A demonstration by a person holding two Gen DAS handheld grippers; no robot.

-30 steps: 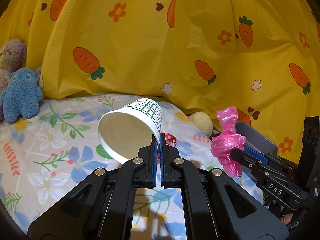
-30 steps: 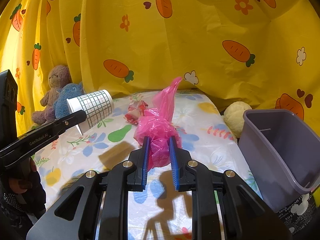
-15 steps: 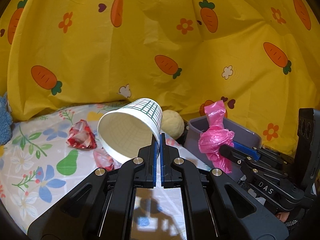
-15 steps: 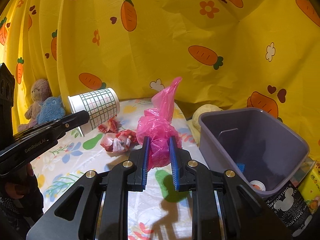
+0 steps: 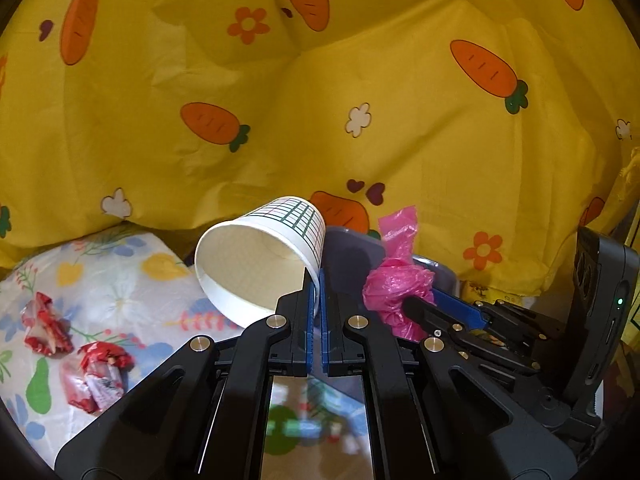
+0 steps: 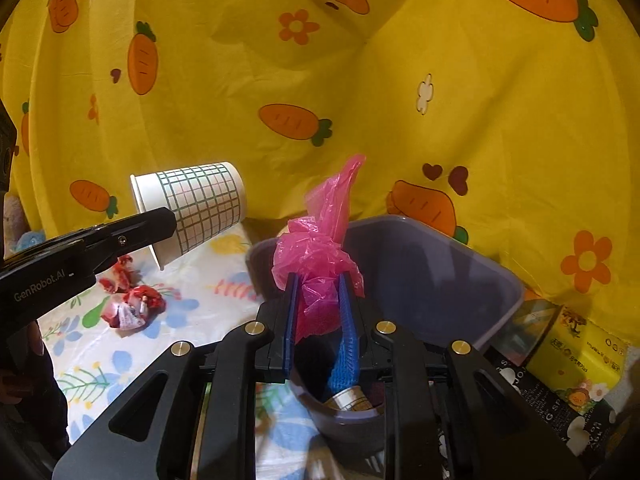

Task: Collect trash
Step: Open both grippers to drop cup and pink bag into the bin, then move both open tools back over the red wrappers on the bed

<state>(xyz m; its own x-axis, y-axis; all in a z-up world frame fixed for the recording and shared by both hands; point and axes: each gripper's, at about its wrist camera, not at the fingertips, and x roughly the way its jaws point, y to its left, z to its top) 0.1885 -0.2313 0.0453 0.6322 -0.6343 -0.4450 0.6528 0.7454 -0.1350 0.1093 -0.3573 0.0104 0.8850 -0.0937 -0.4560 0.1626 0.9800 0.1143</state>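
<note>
Both claws (cup (image 5: pixel 264 256), pink bag (image 6: pixel 320 256)) now reach the bin (image 6: pixel 440 276).

place: home, child's bedroom | cues: carrot-print curtain (image 5: pixel 360 92); floral bedsheet (image 5: pixel 120 272); plush toy (image 6: pixel 28 238)

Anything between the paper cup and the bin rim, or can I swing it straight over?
Nothing: in the right wrist view only bedsheet lies below the gap between paper cup and bin.

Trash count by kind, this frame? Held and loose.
White paper cup with green grid, held by left gripper: 1
Crumpled pink plastic bag, held by right gripper: 1
Crumpled red-and-white wrappers on the floral sheet: 2 clumps
Total: 4
</note>
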